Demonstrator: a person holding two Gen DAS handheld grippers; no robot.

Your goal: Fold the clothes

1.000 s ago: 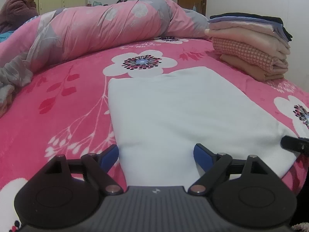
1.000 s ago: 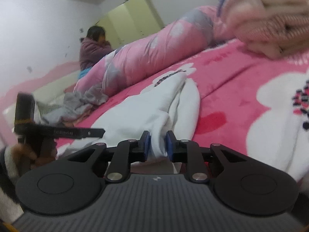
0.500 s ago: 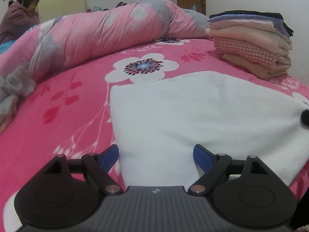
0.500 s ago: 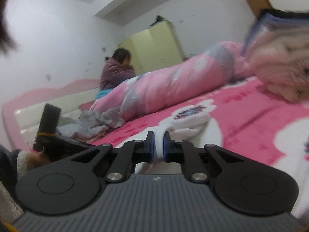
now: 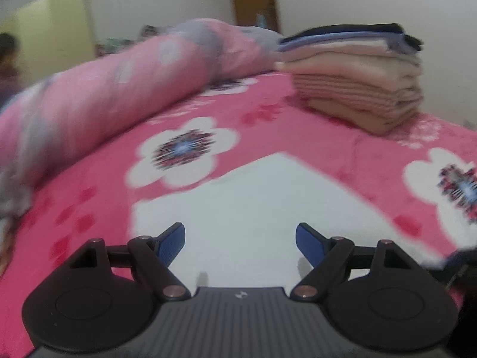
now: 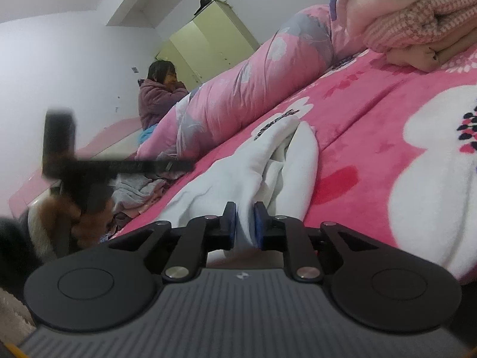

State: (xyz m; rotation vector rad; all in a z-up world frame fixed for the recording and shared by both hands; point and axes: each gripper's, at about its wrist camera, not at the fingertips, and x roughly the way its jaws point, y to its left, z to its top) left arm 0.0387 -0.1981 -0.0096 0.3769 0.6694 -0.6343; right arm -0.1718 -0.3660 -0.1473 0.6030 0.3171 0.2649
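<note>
A white garment (image 5: 268, 197) lies flat on the pink flowered bed cover (image 5: 89, 208). My left gripper (image 5: 238, 232) hovers above its near edge. Its jaws stand wide, closing slightly, and grip nothing. In the right wrist view the same white garment (image 6: 238, 173) is bunched into folds. My right gripper (image 6: 244, 217) pinches a fold of it between its blue pads, and its jaws are opening a little. The left gripper (image 6: 74, 164) shows as a dark blur at the left of that view. A tip of the right gripper (image 5: 459, 262) shows at the left wrist view's right edge.
A stack of folded clothes (image 5: 357, 80) stands at the bed's far right, seen close up as the stack (image 6: 417, 15) in the right wrist view. A rolled pink duvet (image 5: 119, 89) lies along the back. A person (image 6: 161, 95) sits beyond it, and loose grey clothes (image 6: 134, 191) lie at the left.
The left gripper has risen and swung, so the stack looms nearer and the picture blurs. The right gripper pinched tighter on the white fold, then eased slightly.
</note>
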